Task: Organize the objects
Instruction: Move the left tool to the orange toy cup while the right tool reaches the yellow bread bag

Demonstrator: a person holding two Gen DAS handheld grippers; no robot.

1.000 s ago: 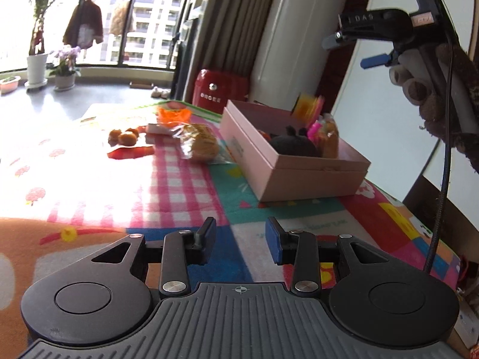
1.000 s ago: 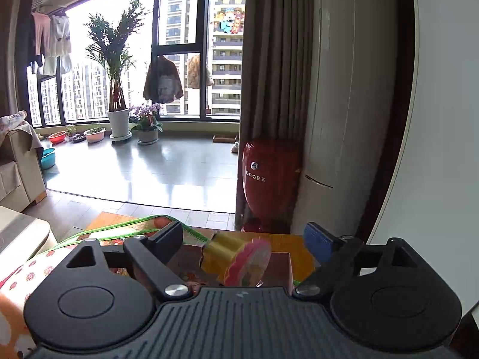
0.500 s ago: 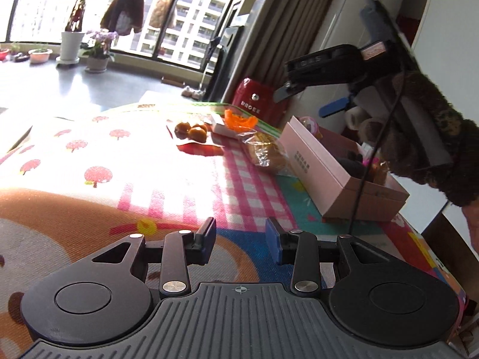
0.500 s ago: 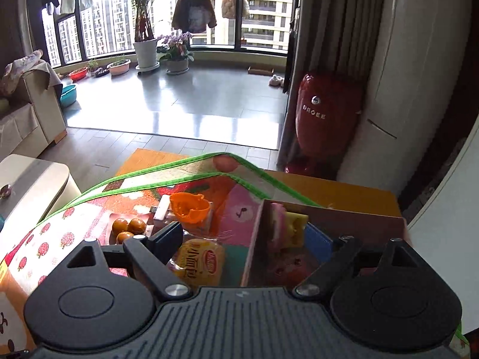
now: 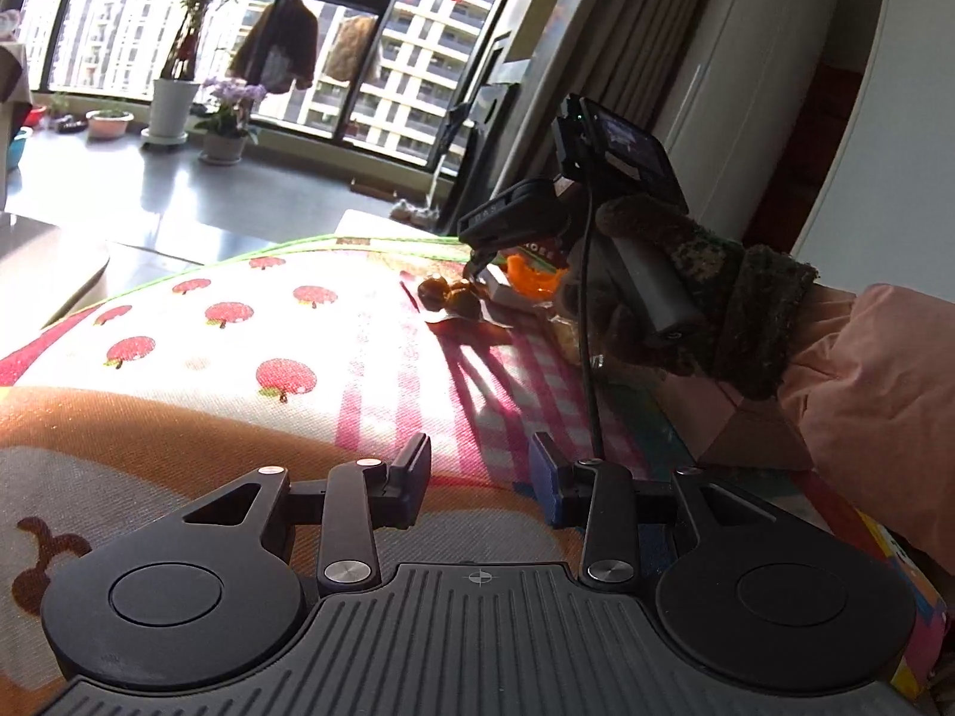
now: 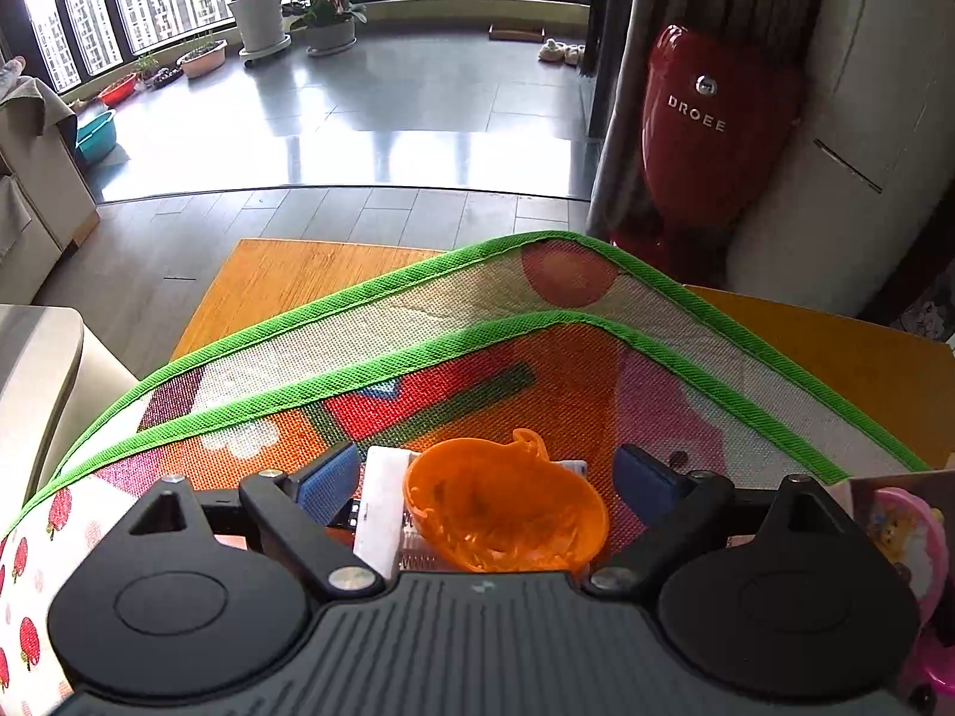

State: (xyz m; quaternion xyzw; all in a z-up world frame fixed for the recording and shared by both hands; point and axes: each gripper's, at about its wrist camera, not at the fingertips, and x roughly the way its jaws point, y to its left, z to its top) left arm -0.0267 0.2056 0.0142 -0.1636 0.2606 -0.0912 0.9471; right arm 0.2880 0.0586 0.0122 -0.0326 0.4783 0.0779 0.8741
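Jaws of right gripper (image 6: 486,474) closing around orange cup (image 6: 504,507), not touching.

Left wrist view looks low across the mat (image 5: 286,322) toward the windows; right wrist view looks steeply down, close. Both show the orange bowl (image 6: 504,507).
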